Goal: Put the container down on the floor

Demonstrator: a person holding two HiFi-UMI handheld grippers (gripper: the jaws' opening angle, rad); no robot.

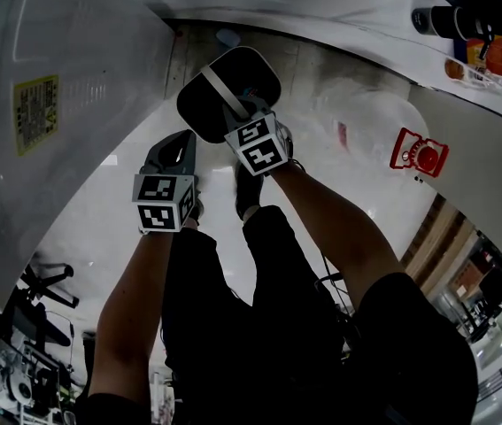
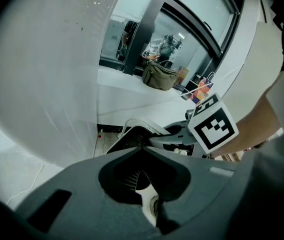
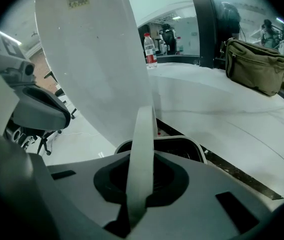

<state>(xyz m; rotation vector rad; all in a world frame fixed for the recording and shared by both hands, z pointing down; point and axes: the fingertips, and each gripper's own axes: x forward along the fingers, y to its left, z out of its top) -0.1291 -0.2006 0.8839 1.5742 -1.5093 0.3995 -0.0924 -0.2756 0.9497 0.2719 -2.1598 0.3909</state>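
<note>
Right gripper [image 1: 249, 115] is clamped on the white handle [image 3: 140, 149] so the dark container [image 1: 228, 82] hangs level above the glossy floor [image 1: 357, 180], not yet set down — left gripper [image 1: 173, 153] sits just beside it, jaws together on nothing, likely spare.

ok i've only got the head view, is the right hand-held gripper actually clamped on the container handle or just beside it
observer: Clamped. In the right gripper view, the right hand-held gripper has its jaws closed on the white handle, which runs up between them.
operator: and the left one, touching the container at all
observer: No. The left gripper view shows the left hand-held gripper with its jaws together, apart from the container.
operator: anything on that counter
observer: An olive bag sits on the white counter.
</note>
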